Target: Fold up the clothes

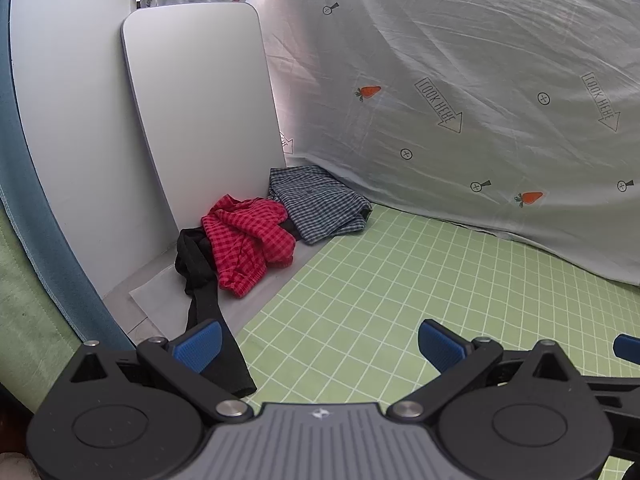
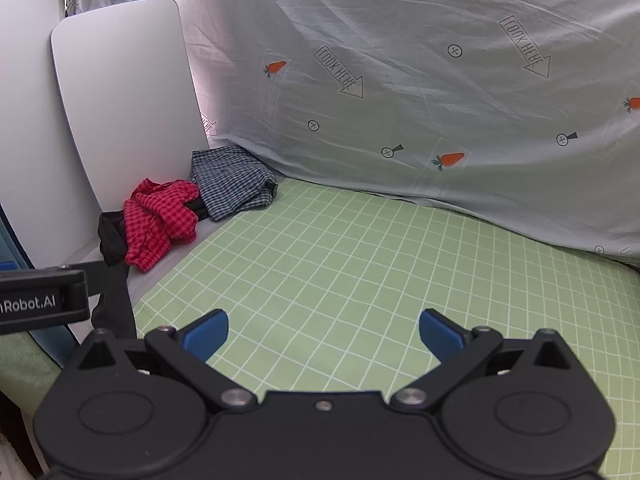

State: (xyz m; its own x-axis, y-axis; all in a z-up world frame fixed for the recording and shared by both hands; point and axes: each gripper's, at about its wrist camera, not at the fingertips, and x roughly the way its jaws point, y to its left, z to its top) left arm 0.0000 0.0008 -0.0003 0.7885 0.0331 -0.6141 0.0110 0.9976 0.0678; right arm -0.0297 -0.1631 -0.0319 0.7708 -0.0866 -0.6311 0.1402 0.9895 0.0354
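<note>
A crumpled red checked garment [image 1: 248,236] [image 2: 160,220] lies at the far left on top of a black garment [image 1: 204,300] [image 2: 114,240] whose long part trails toward me. A folded blue-grey plaid garment [image 1: 320,208] [image 2: 232,186] sits just behind them in the corner. My left gripper [image 1: 320,344] is open and empty, low over the green gridded mat [image 1: 400,300], its left pad close to the black garment's trailing end. My right gripper [image 2: 324,334] is open and empty over the mat [image 2: 340,260], to the right of the clothes.
A white rounded board [image 1: 192,100] [image 2: 124,92] leans against the wall behind the clothes. A pale sheet with carrot prints [image 1: 460,80] [image 2: 400,80] hangs along the back. The left gripper's body [image 2: 40,300] shows at the right wrist view's left edge. A blue-edged cloth [image 1: 40,200] hangs left.
</note>
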